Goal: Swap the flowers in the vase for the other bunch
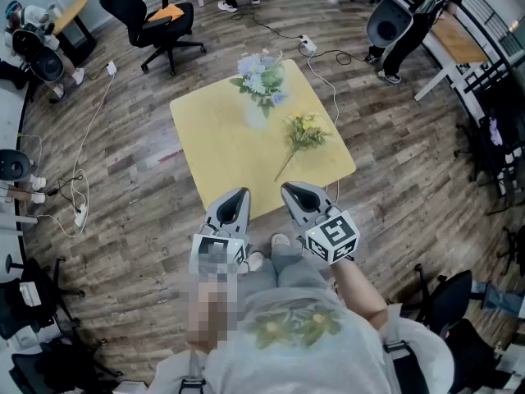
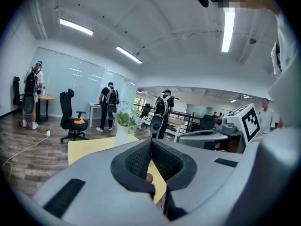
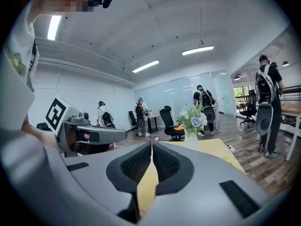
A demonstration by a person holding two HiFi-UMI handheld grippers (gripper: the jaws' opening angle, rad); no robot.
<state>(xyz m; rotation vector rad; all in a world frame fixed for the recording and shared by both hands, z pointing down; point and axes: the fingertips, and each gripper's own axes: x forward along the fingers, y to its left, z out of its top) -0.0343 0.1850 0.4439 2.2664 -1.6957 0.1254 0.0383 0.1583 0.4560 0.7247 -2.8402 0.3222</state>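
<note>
A clear vase (image 1: 257, 110) with white and pale blue flowers (image 1: 261, 74) stands near the far edge of the yellow square table (image 1: 221, 146). A loose yellow bunch (image 1: 304, 132) lies on the table to its right, stem toward me. Both grippers hover at the table's near edge, apart from the flowers. My left gripper (image 1: 235, 199) has its jaws together with nothing between them. My right gripper (image 1: 297, 194) is likewise shut and empty. The vase (image 2: 122, 134) shows far ahead in the left gripper view, and the vase (image 3: 191, 138) also in the right gripper view.
A wooden floor surrounds the table. A black office chair (image 1: 152, 23) stands at the back left, cables (image 1: 324, 64) and a power strip (image 1: 307, 45) lie behind the table. Desks and people with backpacks stand at the room's edges. My shoes (image 1: 279, 241) are just below the table's near edge.
</note>
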